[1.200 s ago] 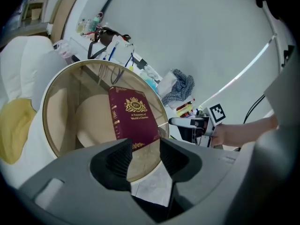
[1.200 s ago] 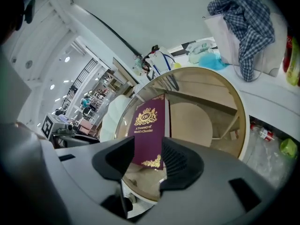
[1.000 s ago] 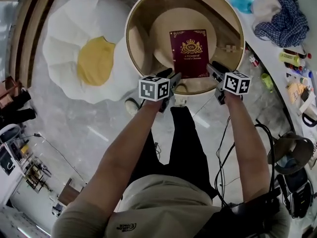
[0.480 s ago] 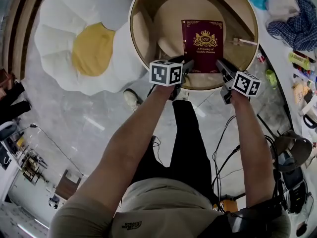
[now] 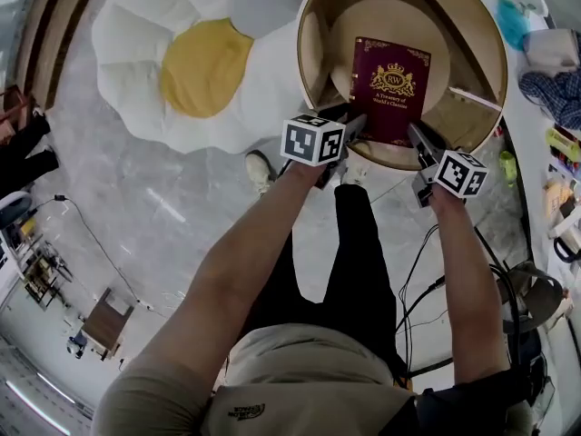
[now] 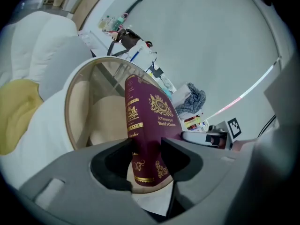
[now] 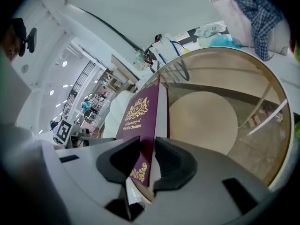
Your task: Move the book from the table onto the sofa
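A maroon hardback book (image 5: 390, 89) with gold print lies on the round glass table (image 5: 305, 62). My left gripper (image 5: 349, 125) is at its near left corner, with the spine end (image 6: 140, 139) between the jaws and both pads against it. My right gripper (image 5: 416, 139) is at the near right corner. Its jaws are closing on the book (image 7: 140, 121), whose cover and page edge fill the gap. The sofa (image 5: 200, 71), a white egg-shaped cushion with a yellow middle, lies on the floor left of the table.
A white counter (image 5: 531, 107) runs along the right with a checked cloth (image 5: 552, 84), bottles and small clutter. A shoe (image 5: 261, 171) and cables (image 5: 413, 280) are on the marble floor near my legs. A round wooden shelf (image 5: 363, 25) sits under the glass.
Both grippers have slid further onto the book's near corners. The right jaws have narrowed around the book. The head view has swung, so the table now sits further right.
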`<state>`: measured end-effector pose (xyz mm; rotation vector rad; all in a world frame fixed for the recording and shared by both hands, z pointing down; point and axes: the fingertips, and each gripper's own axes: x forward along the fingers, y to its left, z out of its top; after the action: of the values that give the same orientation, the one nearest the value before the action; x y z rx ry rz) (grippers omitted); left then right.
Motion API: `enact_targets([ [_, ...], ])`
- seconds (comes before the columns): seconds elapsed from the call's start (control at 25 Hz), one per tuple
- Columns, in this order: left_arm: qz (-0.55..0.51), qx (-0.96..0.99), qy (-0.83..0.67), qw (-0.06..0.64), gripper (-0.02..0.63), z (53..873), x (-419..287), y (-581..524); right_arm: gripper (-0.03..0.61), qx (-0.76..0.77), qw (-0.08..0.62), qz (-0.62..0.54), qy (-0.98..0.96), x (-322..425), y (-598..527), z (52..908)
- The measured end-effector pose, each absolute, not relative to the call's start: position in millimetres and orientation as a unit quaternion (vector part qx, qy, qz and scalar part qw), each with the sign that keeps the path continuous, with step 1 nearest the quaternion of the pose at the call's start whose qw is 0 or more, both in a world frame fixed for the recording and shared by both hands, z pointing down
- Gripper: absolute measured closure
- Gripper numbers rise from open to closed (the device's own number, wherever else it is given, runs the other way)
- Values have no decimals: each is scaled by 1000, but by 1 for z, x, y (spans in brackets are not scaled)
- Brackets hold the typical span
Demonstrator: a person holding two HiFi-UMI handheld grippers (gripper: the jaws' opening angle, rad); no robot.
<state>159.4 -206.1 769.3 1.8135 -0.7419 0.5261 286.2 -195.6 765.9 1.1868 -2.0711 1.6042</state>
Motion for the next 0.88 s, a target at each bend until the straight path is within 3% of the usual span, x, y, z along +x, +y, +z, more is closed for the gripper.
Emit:
enact_targets([
  [0.32, 179, 744, -375, 524, 425, 735, -2, -197, 471, 356, 159, 521, -759, 126, -207, 732],
  [0.88, 145, 703, -450, 531, 425, 741, -207, -160, 471, 278, 203, 520, -782, -83, -186, 742],
])
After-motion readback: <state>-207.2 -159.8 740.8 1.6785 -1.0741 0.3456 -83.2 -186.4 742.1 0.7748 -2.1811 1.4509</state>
